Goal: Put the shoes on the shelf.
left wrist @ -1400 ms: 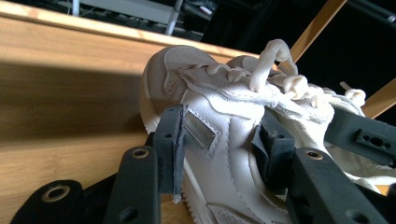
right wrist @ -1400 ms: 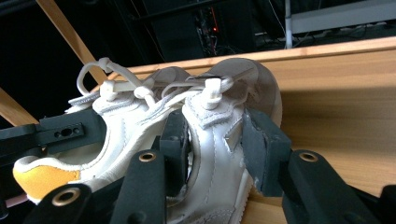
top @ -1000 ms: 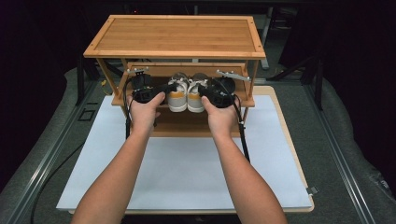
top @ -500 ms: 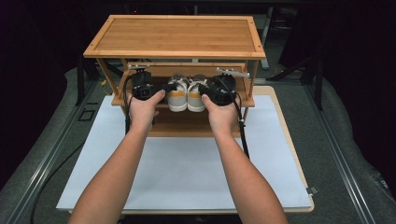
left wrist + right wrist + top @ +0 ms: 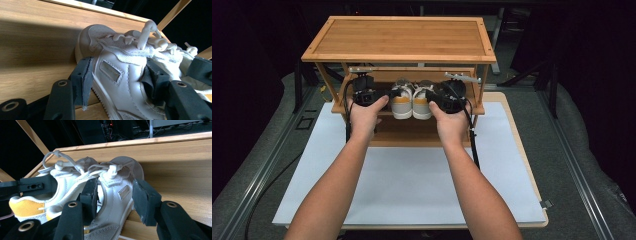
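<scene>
White sneakers (image 5: 412, 100), yellow heel tabs, sit side by side on the middle shelf of a bamboo shoe rack (image 5: 398, 39), heels toward the person. Near: both forearms over the white-topped table (image 5: 412, 175). Left claw (image 5: 117, 80) straddles the left sneaker (image 5: 120, 75), pads touching both sides of its upper. Right claw (image 5: 117, 195) has its inner pad pressed inside the collar of the right sneaker (image 5: 115, 187), outer pad just off the side. Far: laces, rack's back edge, dark room.
</scene>
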`<state>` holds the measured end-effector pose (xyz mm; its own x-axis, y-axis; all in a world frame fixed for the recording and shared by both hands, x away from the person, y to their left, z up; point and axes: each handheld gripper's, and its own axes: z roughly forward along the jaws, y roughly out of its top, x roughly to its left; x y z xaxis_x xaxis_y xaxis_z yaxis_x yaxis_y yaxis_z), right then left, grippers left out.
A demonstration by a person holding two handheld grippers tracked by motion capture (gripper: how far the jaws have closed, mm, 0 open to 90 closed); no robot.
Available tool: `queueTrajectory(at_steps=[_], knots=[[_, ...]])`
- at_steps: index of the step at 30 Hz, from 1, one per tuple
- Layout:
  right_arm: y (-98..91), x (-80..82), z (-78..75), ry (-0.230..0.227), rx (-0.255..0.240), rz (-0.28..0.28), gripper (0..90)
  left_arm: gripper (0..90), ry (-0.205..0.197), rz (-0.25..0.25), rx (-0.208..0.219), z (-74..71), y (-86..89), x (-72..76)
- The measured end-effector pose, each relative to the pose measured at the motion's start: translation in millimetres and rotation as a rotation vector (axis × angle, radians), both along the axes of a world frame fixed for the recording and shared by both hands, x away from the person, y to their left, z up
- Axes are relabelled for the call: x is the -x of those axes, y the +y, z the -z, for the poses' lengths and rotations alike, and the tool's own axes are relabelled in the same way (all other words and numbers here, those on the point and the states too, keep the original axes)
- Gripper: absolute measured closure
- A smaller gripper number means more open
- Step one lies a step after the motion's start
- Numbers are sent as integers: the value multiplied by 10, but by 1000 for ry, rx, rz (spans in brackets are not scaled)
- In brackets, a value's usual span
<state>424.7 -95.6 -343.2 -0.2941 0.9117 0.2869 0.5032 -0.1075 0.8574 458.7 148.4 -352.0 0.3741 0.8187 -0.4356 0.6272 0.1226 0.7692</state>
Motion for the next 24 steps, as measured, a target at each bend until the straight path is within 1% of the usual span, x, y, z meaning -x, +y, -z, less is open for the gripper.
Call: queueTrajectory(at_steps=[1,2,3,4,6,8,9,11,14,16,17,19,21,22,23,24], knots=[[4,0,2,-13,-5,0,557,458,-4,10,21,2,5,-7],[8,2,1,-16,-3,3,557,421,3,17,60,-4,6,-11],[14,5,1,-14,-2,4,559,416,11,15,65,-14,3,-15],[14,11,-2,-14,4,6,560,428,1,28,45,-22,13,-20],[10,14,-6,-7,4,1,561,431,-4,27,29,-37,19,-13],[10,15,-6,-17,3,2,560,431,-3,26,28,-39,27,-6],[6,19,-8,-17,2,2,560,431,-1,13,41,-45,17,7],[2,28,-15,-20,6,2,560,431,-13,18,22,-53,23,23],[-7,45,-29,-23,1,1,560,433,-28,16,14,-71,30,50],[-16,56,-40,-31,-6,0,560,441,-44,21,2,-94,50,77],[-23,61,-44,-35,-5,-1,559,449,-53,15,5,-107,58,95],[-40,71,-53,-28,1,-5,555,454,-73,14,-6,-122,91,129],[-64,86,-62,-20,4,-9,554,462,-81,9,-14,-131,112,155],[-75,92,-64,-28,-1,-5,554,471,-88,7,-16,-137,130,173],[-89,101,-71,-31,-1,-5,555,480,-93,6,-1,-143,147,192],[-102,108,-76,-39,-1,-1,555,492,-102,0,-1,-149,168,205]])
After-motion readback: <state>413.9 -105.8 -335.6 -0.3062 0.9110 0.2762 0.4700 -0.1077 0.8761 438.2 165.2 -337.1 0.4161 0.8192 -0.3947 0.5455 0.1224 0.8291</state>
